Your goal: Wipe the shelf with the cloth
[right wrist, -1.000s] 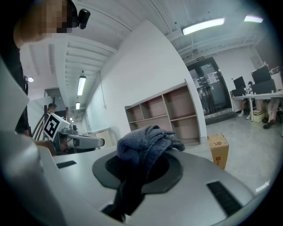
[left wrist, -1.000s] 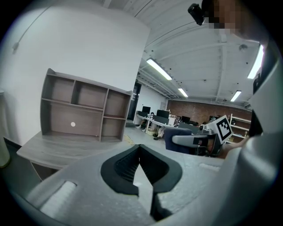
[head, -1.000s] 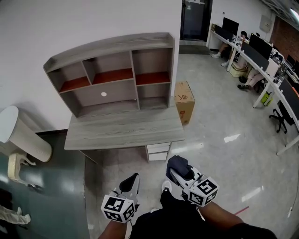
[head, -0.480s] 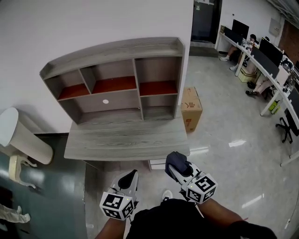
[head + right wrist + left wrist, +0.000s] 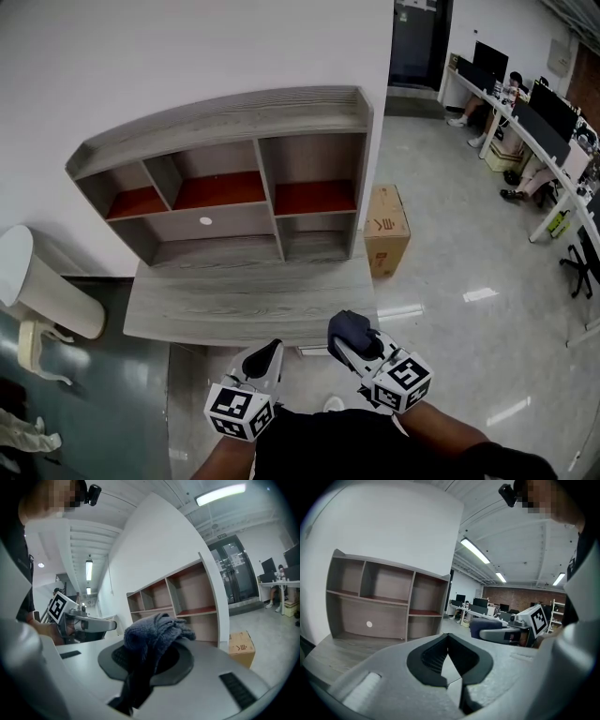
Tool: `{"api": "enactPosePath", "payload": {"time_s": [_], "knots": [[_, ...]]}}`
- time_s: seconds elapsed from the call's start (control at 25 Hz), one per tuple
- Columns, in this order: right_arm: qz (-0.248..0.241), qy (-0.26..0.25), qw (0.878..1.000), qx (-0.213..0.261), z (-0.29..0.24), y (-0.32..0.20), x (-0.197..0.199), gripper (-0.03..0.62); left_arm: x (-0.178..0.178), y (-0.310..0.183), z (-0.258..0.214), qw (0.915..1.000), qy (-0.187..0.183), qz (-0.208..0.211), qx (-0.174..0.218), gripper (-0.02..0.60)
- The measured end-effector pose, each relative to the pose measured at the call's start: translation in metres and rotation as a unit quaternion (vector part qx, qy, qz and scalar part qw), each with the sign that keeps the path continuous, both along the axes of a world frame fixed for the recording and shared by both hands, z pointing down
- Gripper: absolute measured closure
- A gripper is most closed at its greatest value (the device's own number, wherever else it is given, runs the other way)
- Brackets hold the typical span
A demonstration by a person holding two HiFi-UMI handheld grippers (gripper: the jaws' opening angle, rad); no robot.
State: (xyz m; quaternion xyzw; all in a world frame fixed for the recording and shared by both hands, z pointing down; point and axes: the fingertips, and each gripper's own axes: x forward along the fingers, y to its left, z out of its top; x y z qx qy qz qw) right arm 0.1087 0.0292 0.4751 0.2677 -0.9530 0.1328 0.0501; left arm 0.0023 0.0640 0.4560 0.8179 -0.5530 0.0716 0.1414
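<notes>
Short of the shelf unit (image 5: pixel 225 108), now brought nearer for wiping, the grey cloth (image 5: pixel 352 325) is pinched by the right gripper (image 5: pixel 349 337); the left gripper (image 5: pixel 269 350) is apparently closed, empty.

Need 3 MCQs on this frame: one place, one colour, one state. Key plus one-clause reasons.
1. Where is the brown cardboard box?
A: on the floor, right of the grey wooden shelf unit
B: on top of that unit
C: inside one of its cubbies

2. What colour is the crumpled knitted cloth?
A: yellow
B: dark blue-grey
C: white

3. What state is the right gripper in?
A: open, empty
B: lying on the floor
C: shut on the cloth

Key: 1 A, the box stands beside the unit's right side; 2 B, seen in the right gripper view; 3 C, the cloth bunches between its jaws.
</notes>
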Motion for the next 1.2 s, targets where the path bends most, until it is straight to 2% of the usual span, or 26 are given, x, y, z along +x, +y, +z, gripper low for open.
{"api": "enactPosePath", "payload": {"time_s": [0.36,0.6,0.8,1.2], "knots": [[-0.003,0.010,1.000,-0.018,0.013,-0.030,-0.012,0.518,-0.014,-0.033,0.014,0.9997,0.004,0.000,-0.022,0.572],[0.022,0.012,0.999,-0.020,0.013,-0.060,-0.029,0.519,-0.031,-0.069,0.013,0.9995,0.004,0.025,-0.021,0.572],[0.039,0.017,0.999,-0.014,0.005,-0.084,-0.058,0.519,-0.063,-0.104,-0.002,0.9991,0.002,0.042,-0.008,0.572],[0.087,0.028,0.996,-0.006,0.002,-0.126,-0.105,0.519,-0.113,-0.150,-0.001,0.9966,0.011,0.081,-0.003,0.572]]}}
